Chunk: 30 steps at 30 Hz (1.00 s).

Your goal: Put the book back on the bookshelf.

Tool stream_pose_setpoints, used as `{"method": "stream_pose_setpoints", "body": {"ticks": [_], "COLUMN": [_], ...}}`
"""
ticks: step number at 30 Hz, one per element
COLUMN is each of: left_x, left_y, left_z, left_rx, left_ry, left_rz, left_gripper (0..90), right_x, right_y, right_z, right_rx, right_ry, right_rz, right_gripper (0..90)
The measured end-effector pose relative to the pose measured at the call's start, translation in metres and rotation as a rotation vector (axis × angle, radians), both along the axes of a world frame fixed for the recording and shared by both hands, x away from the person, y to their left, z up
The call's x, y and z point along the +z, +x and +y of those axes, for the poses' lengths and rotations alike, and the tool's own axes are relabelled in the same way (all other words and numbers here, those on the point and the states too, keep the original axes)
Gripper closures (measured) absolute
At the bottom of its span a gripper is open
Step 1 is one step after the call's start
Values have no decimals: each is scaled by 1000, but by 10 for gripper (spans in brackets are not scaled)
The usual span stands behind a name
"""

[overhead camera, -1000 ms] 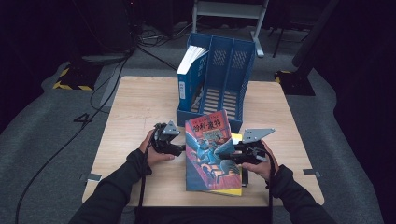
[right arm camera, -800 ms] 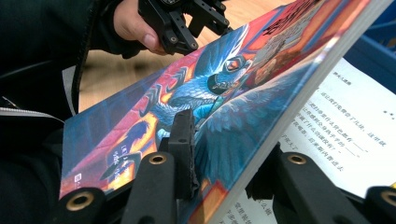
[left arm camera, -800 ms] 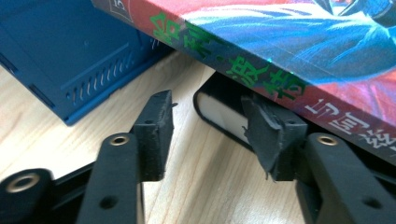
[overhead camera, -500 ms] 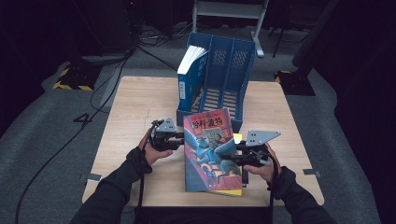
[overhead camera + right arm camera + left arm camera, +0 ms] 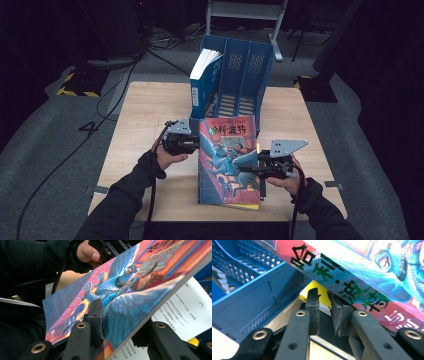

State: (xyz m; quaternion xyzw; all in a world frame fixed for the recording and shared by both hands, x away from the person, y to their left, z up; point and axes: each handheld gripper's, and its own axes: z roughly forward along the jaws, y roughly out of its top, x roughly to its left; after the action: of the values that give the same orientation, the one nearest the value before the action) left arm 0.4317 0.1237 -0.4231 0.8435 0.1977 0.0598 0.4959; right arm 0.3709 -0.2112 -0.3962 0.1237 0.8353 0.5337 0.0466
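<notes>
A thick book (image 5: 227,160) with a red and blue picture cover is tilted up off the wooden table (image 5: 145,115). My right gripper (image 5: 251,170) is shut on its right edge; its jaws have just been opening slightly. In the right gripper view (image 5: 117,323) one pad lies on the cover (image 5: 120,290) and printed pages hang below. My left gripper (image 5: 196,143) is at the spine edge. Its jaws have just been closing. In the left gripper view (image 5: 324,312) a narrow gap remains, nothing is pressed in it, and the spine (image 5: 362,277) passes just above the tips.
A blue file rack (image 5: 250,75) stands right behind the book, with a blue-covered volume (image 5: 205,80) upright in its left slot. A yellow cover (image 5: 323,296) shows under the lifted book. Dark floor with cables surrounds the table.
The book's far end has risen and it looks steeper. Both hands have lifted a little, and the left gripper's jaws have narrowed at the spine edge.
</notes>
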Motion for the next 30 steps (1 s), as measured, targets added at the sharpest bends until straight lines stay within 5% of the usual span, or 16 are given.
{"method": "stream_pose_setpoints", "body": {"ticks": [4,12,21,25,28,30], "left_x": [-1,3,27,36,44,53], "left_y": [0,2,5,2,-1,-5], "left_z": [-2,-4,-12,-10,-10,-13], "left_rx": [-22,-24,-33,-53,-56,-59], "left_ry": [-7,-16,4,-59,-57,-39], "left_rz": [0,-10,-69,-75,-101,-135], "left_gripper": [865,889,899,899,900,900], "right_x": [1,4,16,20,21,24], "right_y": [9,12,1,-4,-5,-4], "right_z": [4,10,6,2,0,-4], "right_rx": [25,-4,-36,-51,-74,-97], "right_ry": [-19,-31,-27,-13,-22,15], "right_rz": [44,34,-79,-124,-151,-156], "right_gripper": [601,629,665,742,783,803]}}
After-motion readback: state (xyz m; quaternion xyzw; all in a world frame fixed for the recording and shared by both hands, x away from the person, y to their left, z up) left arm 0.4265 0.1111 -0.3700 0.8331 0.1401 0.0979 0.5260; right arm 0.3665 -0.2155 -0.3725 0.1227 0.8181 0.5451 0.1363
